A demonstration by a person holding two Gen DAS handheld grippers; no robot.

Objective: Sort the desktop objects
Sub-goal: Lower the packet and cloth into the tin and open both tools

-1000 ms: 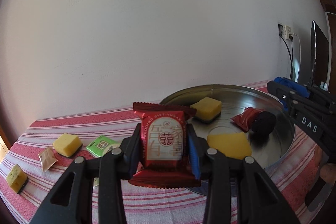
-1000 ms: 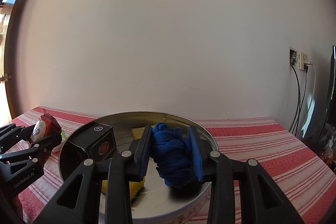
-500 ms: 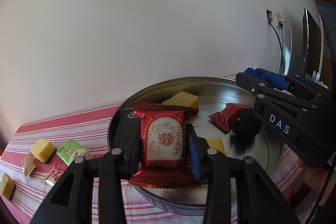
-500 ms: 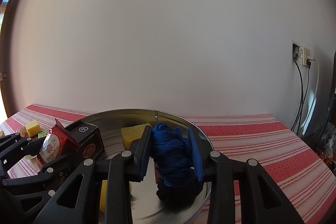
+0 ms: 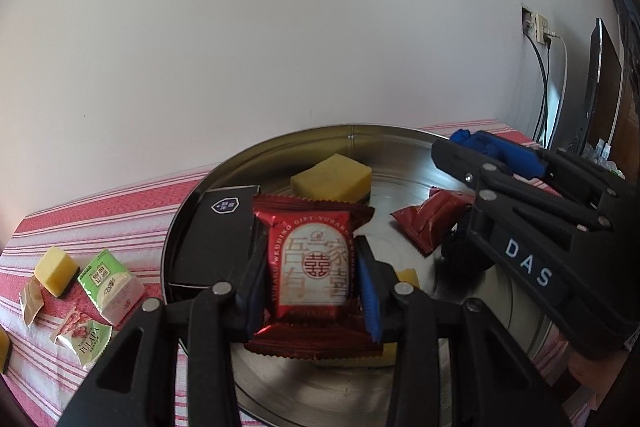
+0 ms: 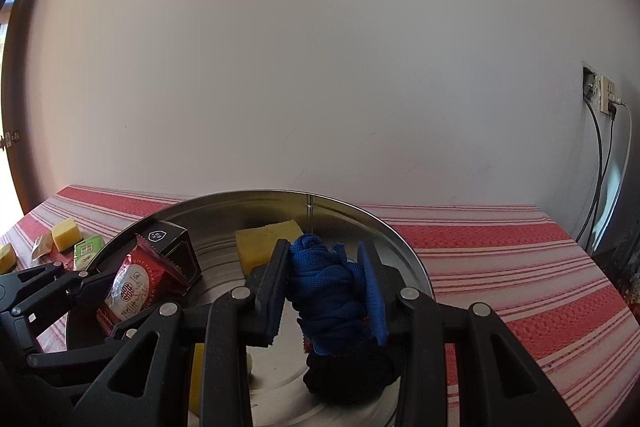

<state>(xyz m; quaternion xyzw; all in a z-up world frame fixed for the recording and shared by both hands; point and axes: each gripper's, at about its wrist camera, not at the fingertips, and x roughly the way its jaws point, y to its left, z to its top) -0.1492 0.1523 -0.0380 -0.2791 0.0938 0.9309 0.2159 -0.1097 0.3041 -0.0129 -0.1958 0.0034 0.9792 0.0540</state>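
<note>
My left gripper (image 5: 312,279) is shut on a red snack packet (image 5: 310,267) with a white label, held above the round metal tin (image 5: 348,135). My right gripper (image 6: 326,291) is shut on a bunched blue cloth (image 6: 324,291), also over the tin (image 6: 400,239). From the left wrist the right gripper (image 5: 520,227) reaches in from the right with the blue cloth (image 5: 496,151) in its jaws. Inside the tin lie a black box (image 5: 216,239), a yellow sponge block (image 5: 332,179), a second red packet (image 5: 428,223) and a black bundle (image 6: 348,375).
On the red-striped tablecloth (image 6: 500,259) left of the tin lie a yellow cube (image 5: 55,269), a green sachet (image 5: 108,285), a pale green packet (image 5: 86,341) and a beige wrapper (image 5: 31,299). A wall socket with cables (image 6: 600,99) is at the right.
Both grippers have moved forward over the tin, each with its load still held. The loose items on the cloth have slid toward the left edge of the left wrist view.
</note>
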